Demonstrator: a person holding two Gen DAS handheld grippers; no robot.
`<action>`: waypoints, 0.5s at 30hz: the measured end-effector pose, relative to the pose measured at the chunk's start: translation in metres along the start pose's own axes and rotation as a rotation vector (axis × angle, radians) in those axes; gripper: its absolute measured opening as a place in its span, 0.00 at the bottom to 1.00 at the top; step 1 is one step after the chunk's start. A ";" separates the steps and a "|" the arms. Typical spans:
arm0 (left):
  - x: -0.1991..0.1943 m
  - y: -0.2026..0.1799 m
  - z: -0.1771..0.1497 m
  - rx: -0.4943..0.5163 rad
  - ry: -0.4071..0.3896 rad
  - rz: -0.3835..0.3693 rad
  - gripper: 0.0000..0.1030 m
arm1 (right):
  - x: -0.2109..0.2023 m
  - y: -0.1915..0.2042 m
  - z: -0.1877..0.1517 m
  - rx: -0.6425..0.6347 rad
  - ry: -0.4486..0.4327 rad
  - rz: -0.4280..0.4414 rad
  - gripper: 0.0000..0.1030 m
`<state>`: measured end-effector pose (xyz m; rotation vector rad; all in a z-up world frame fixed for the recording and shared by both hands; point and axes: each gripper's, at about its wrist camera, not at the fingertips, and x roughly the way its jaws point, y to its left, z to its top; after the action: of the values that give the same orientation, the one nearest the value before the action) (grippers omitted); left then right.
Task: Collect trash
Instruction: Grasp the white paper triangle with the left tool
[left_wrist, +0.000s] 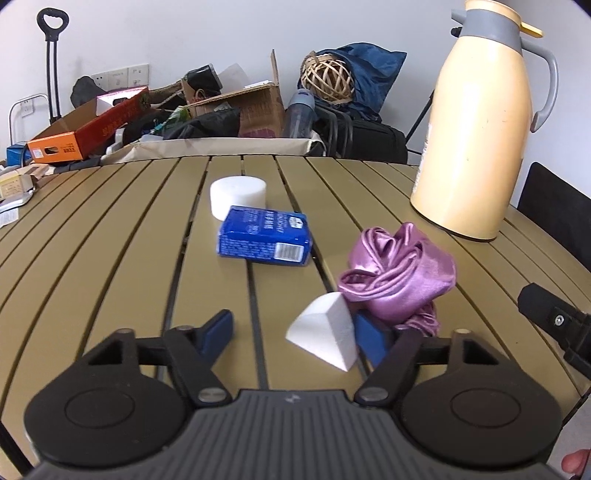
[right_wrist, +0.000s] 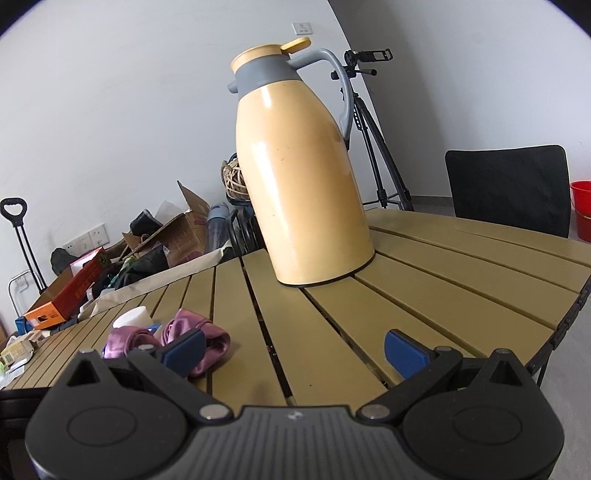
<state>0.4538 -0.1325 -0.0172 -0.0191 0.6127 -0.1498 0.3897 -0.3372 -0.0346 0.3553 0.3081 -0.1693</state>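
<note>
White foam wedge (left_wrist: 325, 338) lies on the slatted table (left_wrist: 110, 258) between my left gripper (left_wrist: 295, 338) pads, right pad touching and left apart, so I close squarely, clear of purple cloth (left_wrist: 399, 280); right gripper (right_wrist: 295, 350) gapes empty.

White walls (right_wrist: 110, 110) w/ outlets, slatted olive table (right_wrist: 461, 280), black chair (right_wrist: 509, 188), tripod (right_wrist: 373, 122), possibly grey floor.

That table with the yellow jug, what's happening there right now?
A person with a gripper in each hand is clearing trash from the slatted table. The left gripper has its jaws around a white foam wedge, one finger not yet touching it. The right gripper is open and empty, facing the thermos jug. A blue packet, foam disc and purple cloth lie untouched.
</note>
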 end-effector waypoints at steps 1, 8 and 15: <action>0.000 -0.001 -0.001 0.006 -0.002 -0.009 0.55 | 0.000 0.000 0.000 0.000 0.001 0.000 1.00; -0.006 -0.008 -0.004 0.047 -0.041 -0.039 0.30 | -0.002 0.000 0.000 0.009 0.003 0.004 1.00; -0.020 0.002 -0.001 0.039 -0.077 -0.039 0.29 | -0.007 0.010 0.002 0.005 0.008 0.022 1.00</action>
<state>0.4370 -0.1277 -0.0066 0.0008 0.5330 -0.1978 0.3857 -0.3277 -0.0273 0.3637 0.3113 -0.1468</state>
